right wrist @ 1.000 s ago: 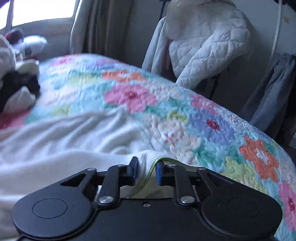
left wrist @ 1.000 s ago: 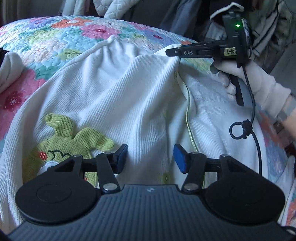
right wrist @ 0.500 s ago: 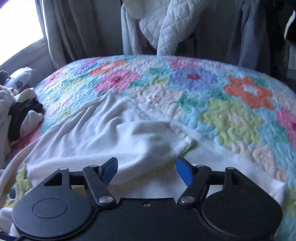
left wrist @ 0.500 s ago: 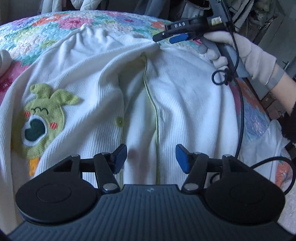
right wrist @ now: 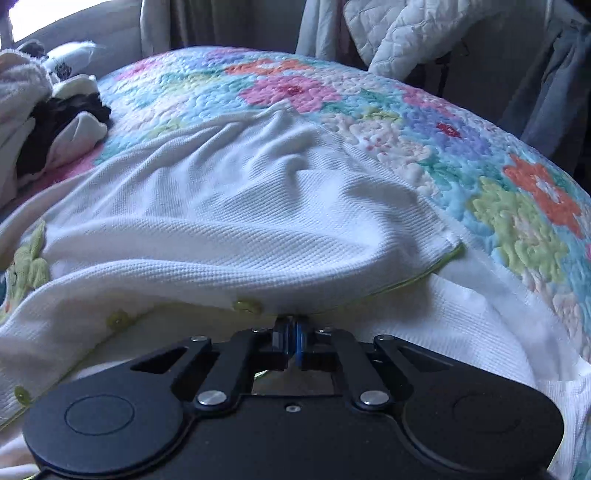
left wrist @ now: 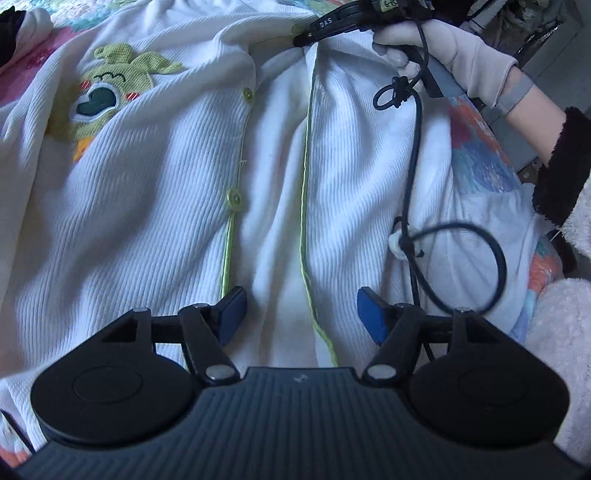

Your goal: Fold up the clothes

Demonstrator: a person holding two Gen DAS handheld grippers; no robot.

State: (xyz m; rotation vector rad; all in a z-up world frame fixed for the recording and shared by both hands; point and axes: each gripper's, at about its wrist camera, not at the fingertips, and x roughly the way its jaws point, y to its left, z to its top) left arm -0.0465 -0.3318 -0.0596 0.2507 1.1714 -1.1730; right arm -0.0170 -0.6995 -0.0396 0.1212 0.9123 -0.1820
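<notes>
A white ribbed cardigan [left wrist: 155,192] with green trim, green buttons and a green monster patch [left wrist: 110,92] lies spread on a floral quilt. It also shows in the right wrist view [right wrist: 236,206]. My left gripper [left wrist: 301,314] is open just above the cardigan, its jaws either side of the green-trimmed front edge [left wrist: 304,184]. My right gripper [right wrist: 290,334] is shut on the cardigan's trimmed edge near a button [right wrist: 246,306]. In the left wrist view it [left wrist: 306,37] pinches that edge at the top.
The floral quilt [right wrist: 424,122] covers the bed. A pile of dark and white clothes [right wrist: 48,122] lies at the far left. Quilted and grey garments [right wrist: 417,33] hang behind the bed. A black cable [left wrist: 413,155] trails from the right gripper over the cardigan.
My right gripper, open half a second ago, has shut on the cardigan's trimmed edge. My left gripper has moved nearer the cloth, still open.
</notes>
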